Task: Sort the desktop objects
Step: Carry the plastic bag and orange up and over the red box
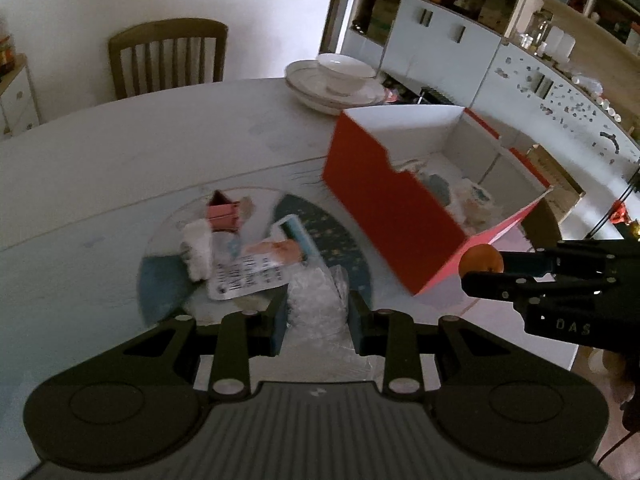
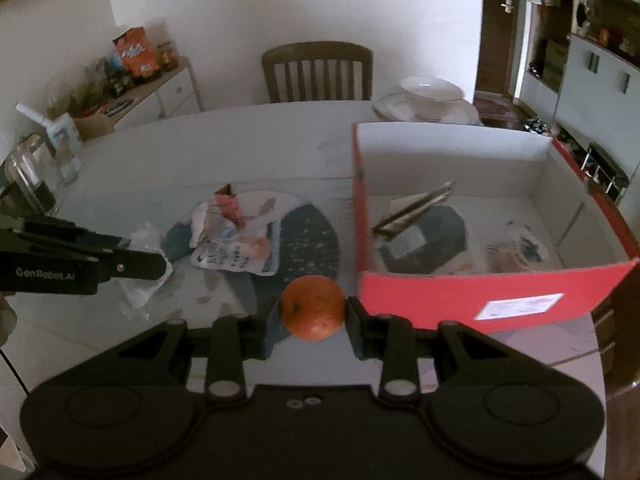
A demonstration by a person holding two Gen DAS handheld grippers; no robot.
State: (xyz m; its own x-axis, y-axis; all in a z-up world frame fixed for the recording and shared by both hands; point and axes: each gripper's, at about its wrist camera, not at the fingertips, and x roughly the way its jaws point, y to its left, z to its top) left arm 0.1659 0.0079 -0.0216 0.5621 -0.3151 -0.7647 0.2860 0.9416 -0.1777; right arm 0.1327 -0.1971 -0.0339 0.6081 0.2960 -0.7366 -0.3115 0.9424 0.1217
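Observation:
My right gripper is shut on an orange and holds it above the table just left of the red box; both also show in the left wrist view, the orange near the box corner. My left gripper is shut on a crumpled clear plastic bag, seen from the right wrist view at the left. On a round mat lie a printed packet, a pink clip box and white tissue.
The red box holds a dark pouch, a flat stick-like item and wrapped things. A bowl on plates stands at the table's far edge. A chair is behind. A glass jar stands at the left.

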